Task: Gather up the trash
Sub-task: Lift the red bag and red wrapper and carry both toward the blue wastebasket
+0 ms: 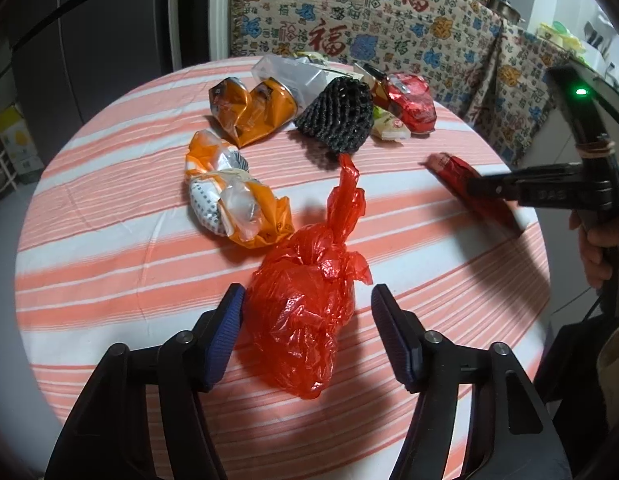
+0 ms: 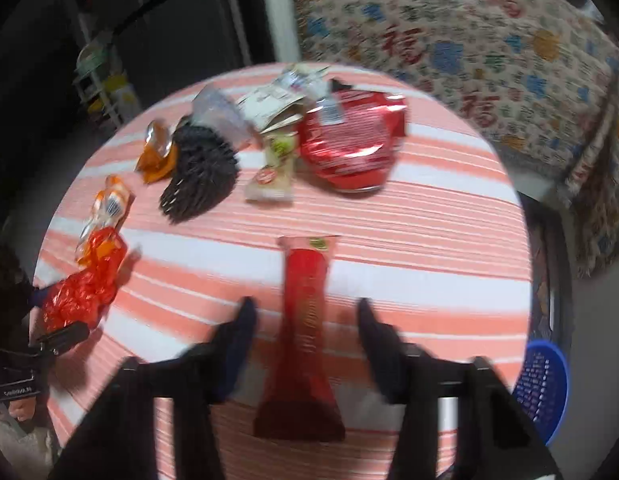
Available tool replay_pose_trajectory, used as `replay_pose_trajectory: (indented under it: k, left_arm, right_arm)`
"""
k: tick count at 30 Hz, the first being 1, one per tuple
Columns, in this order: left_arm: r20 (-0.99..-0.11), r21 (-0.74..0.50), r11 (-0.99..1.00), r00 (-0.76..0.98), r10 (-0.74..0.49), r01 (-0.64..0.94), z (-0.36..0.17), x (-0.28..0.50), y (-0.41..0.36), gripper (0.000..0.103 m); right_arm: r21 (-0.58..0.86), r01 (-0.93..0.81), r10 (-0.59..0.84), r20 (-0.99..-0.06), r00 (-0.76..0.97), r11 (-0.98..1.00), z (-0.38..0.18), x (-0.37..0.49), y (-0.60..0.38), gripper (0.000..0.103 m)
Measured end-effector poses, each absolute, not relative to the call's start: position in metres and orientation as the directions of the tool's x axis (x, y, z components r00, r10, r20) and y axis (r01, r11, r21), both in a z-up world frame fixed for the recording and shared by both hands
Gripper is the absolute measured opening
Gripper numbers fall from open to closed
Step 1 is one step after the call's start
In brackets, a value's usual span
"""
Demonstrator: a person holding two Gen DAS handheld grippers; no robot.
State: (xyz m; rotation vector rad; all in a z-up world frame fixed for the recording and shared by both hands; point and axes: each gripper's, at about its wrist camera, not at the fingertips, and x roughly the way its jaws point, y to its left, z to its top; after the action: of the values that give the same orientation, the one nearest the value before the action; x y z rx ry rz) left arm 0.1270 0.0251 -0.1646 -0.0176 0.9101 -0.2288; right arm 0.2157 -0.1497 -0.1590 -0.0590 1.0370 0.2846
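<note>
A knotted red plastic bag (image 1: 305,312) lies on the striped round table (image 1: 109,248), between the open fingers of my left gripper (image 1: 307,300); it also shows in the right wrist view (image 2: 81,288). My right gripper (image 2: 305,312) is open with its fingers on either side of a long red wrapper (image 2: 303,320), which lies flat on the table; that wrapper also shows in the left wrist view (image 1: 453,172). Further back lie orange wrappers (image 1: 249,108), a black foam net (image 1: 337,116), a red snack bag (image 2: 349,140) and a pale wrapper (image 2: 273,168).
A blue plastic basket (image 2: 543,384) stands on the floor to the right of the table. A patterned cloth (image 1: 389,20) covers furniture behind the table. A dark fridge (image 1: 89,32) stands at the back left.
</note>
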Motion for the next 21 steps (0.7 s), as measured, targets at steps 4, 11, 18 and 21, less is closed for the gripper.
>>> replay_pose_trajectory:
  k: [4, 11, 18, 21]
  left_arm:
    - [-0.788, -0.130, 0.975, 0.579, -0.210, 0.178, -0.171, 0.132, 0.025, 0.043]
    - [-0.756, -0.143, 0.975, 0.617, -0.219, 0.171, -0.152, 0.127, 0.027, 0.041]
    - [-0.736, -0.185, 0.970, 0.632, -0.243, 0.157, -0.145, 0.118, 0.020, 0.040]
    - [-0.732, -0.208, 0.964, 0.628, -0.265, 0.165, -0.138, 0.116, 0.012, 0.040]
  right_arm:
    - [0.071, -0.256, 0.181, -0.882, 0.436, 0.964, -0.170, 0.223, -0.141, 0.018]
    - [0.144, -0.219, 0.240, -0.820, 0.520, 0.965, -0.159, 0.209, -0.151, 0.011]
    - [0.186, -0.219, 0.276, -0.807, 0.523, 0.958, -0.158, 0.196, -0.155, 0.010]
    - [0.238, -0.192, 0.305, -0.793, 0.527, 0.952, -0.160, 0.190, -0.165, 0.009]
